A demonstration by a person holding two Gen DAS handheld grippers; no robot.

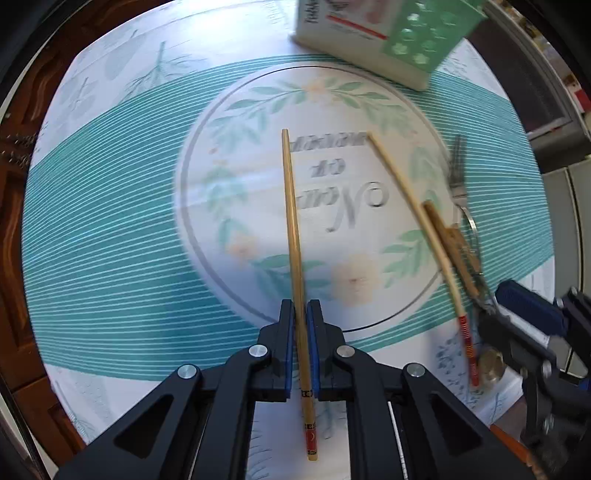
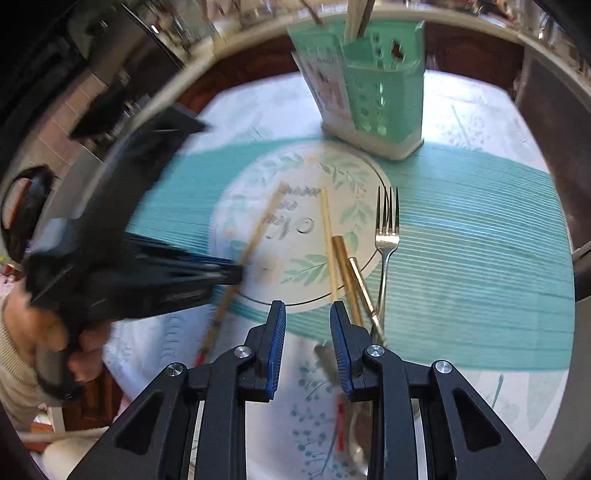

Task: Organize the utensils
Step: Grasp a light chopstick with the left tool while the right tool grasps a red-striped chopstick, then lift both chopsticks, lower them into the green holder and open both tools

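My left gripper (image 1: 301,306) is shut on a bamboo chopstick (image 1: 293,221) with a red end, which points forward over the teal mat; it also shows in the right wrist view (image 2: 258,230). A second chopstick (image 1: 417,206) lies to its right beside gold-handled cutlery (image 1: 454,243) and a steel fork (image 2: 386,236). My right gripper (image 2: 308,314) is open and empty, hovering just before the second chopstick (image 2: 328,236) and the gold handles (image 2: 347,269). A green perforated utensil holder (image 2: 380,96) stands at the far side, with sticks in it.
The teal-and-white round mat (image 1: 110,221) covers a wooden table. The holder (image 1: 417,33) sits at its far edge. The left gripper body (image 2: 140,273) fills the left of the right wrist view. A gold round object (image 1: 489,363) lies near the right gripper (image 1: 532,314).
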